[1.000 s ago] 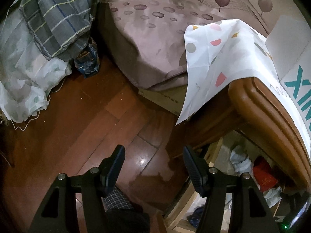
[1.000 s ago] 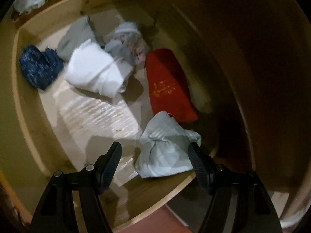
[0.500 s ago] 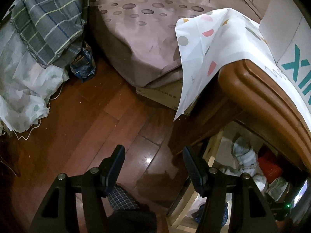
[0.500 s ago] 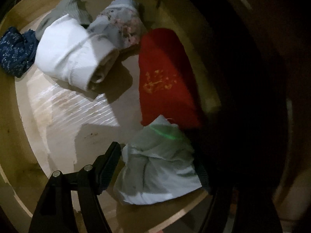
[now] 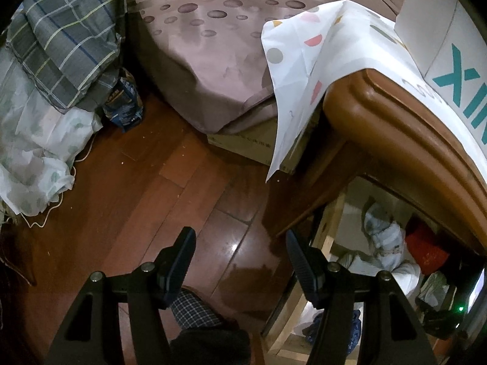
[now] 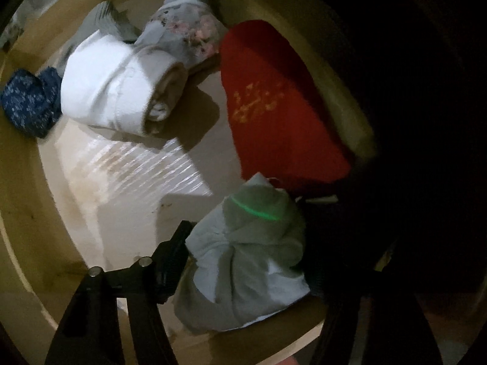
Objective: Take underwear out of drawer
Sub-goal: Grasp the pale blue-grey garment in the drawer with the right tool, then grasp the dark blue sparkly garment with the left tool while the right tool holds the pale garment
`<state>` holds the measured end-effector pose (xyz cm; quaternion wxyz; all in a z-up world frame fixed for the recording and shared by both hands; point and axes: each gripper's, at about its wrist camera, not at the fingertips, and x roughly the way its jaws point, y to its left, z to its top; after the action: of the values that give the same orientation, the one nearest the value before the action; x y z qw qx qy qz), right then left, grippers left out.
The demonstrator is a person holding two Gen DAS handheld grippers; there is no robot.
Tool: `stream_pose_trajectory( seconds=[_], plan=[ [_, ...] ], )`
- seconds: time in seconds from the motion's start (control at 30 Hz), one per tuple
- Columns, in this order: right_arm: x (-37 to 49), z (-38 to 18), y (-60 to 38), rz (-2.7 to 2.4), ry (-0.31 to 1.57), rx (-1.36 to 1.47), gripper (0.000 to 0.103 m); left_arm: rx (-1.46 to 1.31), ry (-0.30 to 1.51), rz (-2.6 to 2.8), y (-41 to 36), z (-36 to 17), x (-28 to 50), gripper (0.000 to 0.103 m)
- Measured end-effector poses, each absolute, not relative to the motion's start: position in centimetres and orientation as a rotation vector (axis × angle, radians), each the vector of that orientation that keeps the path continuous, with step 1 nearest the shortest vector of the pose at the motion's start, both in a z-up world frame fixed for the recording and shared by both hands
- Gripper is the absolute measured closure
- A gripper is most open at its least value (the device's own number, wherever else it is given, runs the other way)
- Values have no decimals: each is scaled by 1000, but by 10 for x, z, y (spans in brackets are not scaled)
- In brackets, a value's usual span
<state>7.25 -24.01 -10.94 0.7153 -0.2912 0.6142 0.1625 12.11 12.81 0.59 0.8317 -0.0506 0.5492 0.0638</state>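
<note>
The drawer (image 6: 27,200) stood open. Inside lay a pale grey-green bundle of underwear (image 6: 243,261) at the near right, against the front wall, with a red folded cloth (image 6: 274,112) just beyond it, a rolled white garment (image 6: 121,91) at the far left, a floral piece (image 6: 188,27) behind that, and a dark blue speckled item (image 6: 30,103) at the left wall.

The right gripper (image 6: 249,261) had come down over the pale bundle and its jaws had just been closing, with the bundle between them. The left finger (image 6: 179,243) lay against the cloth; the right finger was lost in shadow, so a firm pinch could not be confirmed.

The left gripper (image 5: 240,258) hung spread and empty above the wooden floor (image 5: 137,188), left of the drawer.

Assessment: opening and reach were complete. Securing the grip, lifting the bundle over the front wall and carrying it out remained. No garment had yet left the drawer.
</note>
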Motion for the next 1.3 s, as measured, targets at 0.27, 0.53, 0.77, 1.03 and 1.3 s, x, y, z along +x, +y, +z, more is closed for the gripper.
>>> stream_pose_trajectory(
  seconds=[0.27, 0.53, 0.77, 1.03, 1.3],
  plan=[
    [56, -108, -237, 339, 1401, -609, 57, -100, 1174, 125, 126, 4, 121, 40],
    [41, -92, -215, 312, 1432, -645, 64, -97, 1191, 110, 124, 2, 121, 40],
    [38, -58, -194, 241, 1394, -608, 64, -99, 1199, 93, 123, 0, 121, 40],
    [33, -18, -203, 75, 1322, -257, 64, -61, 1207, 55, 112, -4, 119, 40],
    [14, -17, -226, -122, 1250, -28, 64, -46, 1229, 7, 101, -9, 119, 40]
  ],
)
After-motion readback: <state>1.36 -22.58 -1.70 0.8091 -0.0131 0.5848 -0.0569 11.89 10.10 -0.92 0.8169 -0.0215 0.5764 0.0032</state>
